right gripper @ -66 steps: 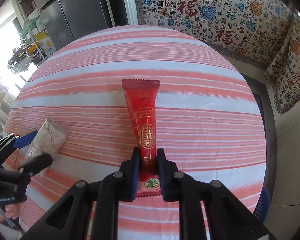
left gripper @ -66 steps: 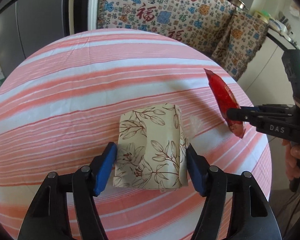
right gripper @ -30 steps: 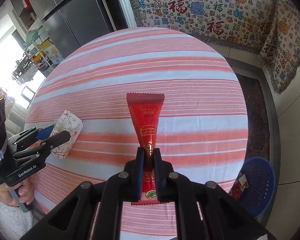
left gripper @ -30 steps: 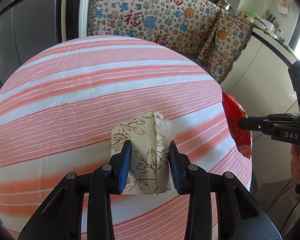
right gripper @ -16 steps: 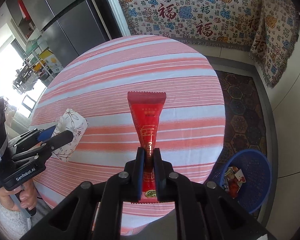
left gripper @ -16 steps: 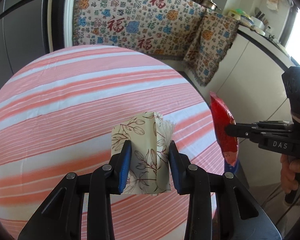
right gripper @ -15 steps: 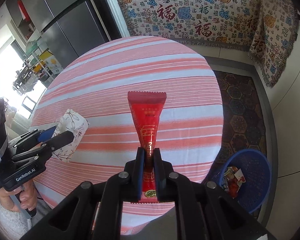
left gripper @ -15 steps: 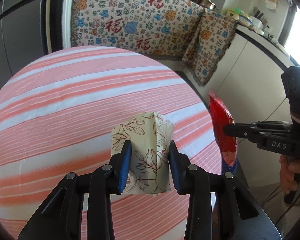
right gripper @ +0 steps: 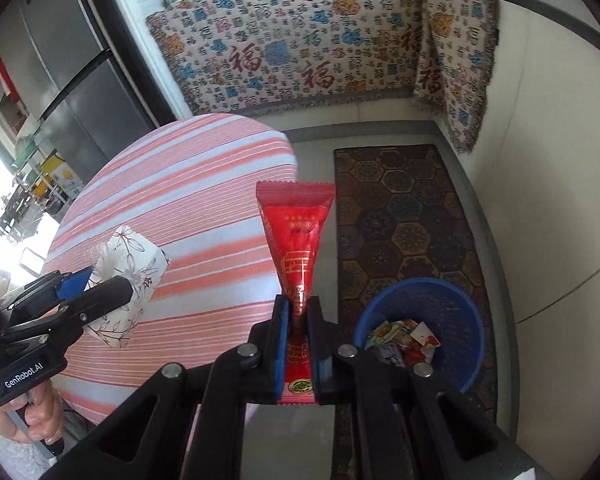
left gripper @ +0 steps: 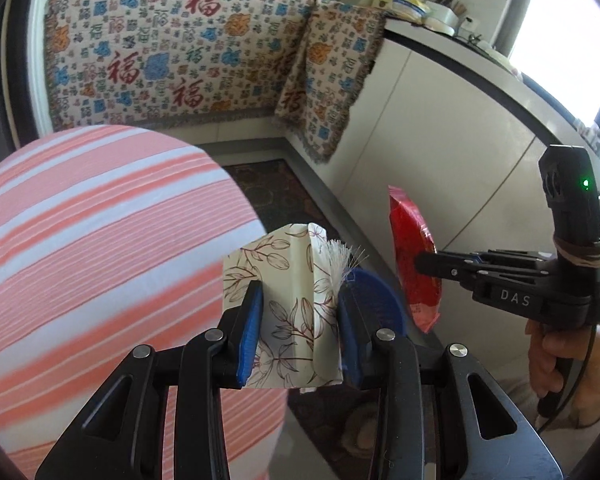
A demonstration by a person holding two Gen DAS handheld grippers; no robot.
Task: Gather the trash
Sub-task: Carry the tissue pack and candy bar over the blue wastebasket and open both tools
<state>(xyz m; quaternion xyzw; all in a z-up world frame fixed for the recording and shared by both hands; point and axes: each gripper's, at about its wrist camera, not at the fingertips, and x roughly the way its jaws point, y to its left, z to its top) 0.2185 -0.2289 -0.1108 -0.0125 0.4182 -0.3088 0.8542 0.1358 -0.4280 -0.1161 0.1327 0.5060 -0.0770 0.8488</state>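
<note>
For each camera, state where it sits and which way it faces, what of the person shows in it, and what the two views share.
Left wrist: sits behind the left gripper, looking forward and down past the table edge to the floor; its fingers clamp a floral tissue pack; the person's right hand shows.
Right wrist: sits behind the right gripper, looking down at a blue bin on the floor; it clamps a red wrapper; the left hand shows.
Shared: table, tissue pack, red wrapper, bin, each other's gripper, patterned cloth.

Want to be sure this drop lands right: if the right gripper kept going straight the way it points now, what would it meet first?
Probably the patterned rug on the floor; the blue bin sits just right of the right gripper.
</note>
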